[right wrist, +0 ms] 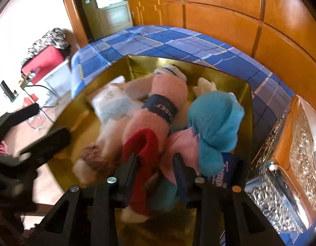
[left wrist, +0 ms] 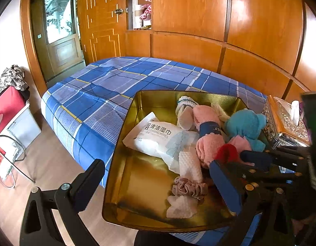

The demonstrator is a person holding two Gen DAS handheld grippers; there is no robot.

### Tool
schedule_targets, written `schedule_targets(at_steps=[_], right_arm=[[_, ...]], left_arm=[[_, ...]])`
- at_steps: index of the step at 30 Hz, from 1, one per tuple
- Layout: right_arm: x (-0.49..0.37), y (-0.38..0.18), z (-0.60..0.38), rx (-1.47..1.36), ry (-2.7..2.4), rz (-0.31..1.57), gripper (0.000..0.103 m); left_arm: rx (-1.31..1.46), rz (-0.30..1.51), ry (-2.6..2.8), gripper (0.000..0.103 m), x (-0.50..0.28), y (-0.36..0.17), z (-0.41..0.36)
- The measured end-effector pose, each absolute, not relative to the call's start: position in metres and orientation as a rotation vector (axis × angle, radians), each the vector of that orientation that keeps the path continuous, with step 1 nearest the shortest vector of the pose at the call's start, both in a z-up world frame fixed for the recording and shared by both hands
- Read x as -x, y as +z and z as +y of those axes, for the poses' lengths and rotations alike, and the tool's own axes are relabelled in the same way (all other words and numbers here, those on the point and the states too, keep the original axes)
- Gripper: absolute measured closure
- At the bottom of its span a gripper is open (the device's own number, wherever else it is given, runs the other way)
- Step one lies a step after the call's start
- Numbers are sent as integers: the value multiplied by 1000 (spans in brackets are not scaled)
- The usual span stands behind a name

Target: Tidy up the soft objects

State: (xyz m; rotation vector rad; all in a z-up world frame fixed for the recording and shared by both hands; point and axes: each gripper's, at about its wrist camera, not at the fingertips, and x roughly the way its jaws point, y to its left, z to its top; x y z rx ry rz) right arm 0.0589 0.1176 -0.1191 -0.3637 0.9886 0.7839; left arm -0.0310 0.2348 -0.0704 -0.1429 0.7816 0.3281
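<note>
A gold tray (left wrist: 121, 184) on the bed holds a wipes pack (left wrist: 158, 137), a pink plush with a navy band (left wrist: 207, 127), a teal plush (left wrist: 246, 127), a mauve scrunchie (left wrist: 188, 188) and white cloth pads (left wrist: 190, 164). My left gripper (left wrist: 158, 184) is wide open, one finger outside the tray's left wall and the other above its floor. My right gripper (right wrist: 155, 157) hangs over the plush pile with its jaws a little apart. A red plush piece (right wrist: 141, 143) and pink cloth (right wrist: 182, 143) lie between them, not pinched.
The bed (left wrist: 117, 86) has a blue plaid sheet and backs onto wooden wall panels. An ornate silver tissue box (left wrist: 285, 123) stands right of the tray. On the floor to the left are a red case (left wrist: 8, 104), a grey bin and cables.
</note>
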Motion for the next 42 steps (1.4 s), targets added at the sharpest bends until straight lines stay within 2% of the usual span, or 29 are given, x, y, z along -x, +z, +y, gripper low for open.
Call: schedule_targets(at_steps=[7,12,22,42], right_arm=[[-47,-106,107,348,762,948,68],[-32,-83,88,303,702,839,63],[-22,-53,52,221,449,702,62],[-22,-53,31,164,370,697,62]], left_arm=[[130,763,332,0,33,-66,228],[128,739,346,0,36,-61,225],[128,644,335,0,42,-42,205],[80,621,354,0,42,-37,186]])
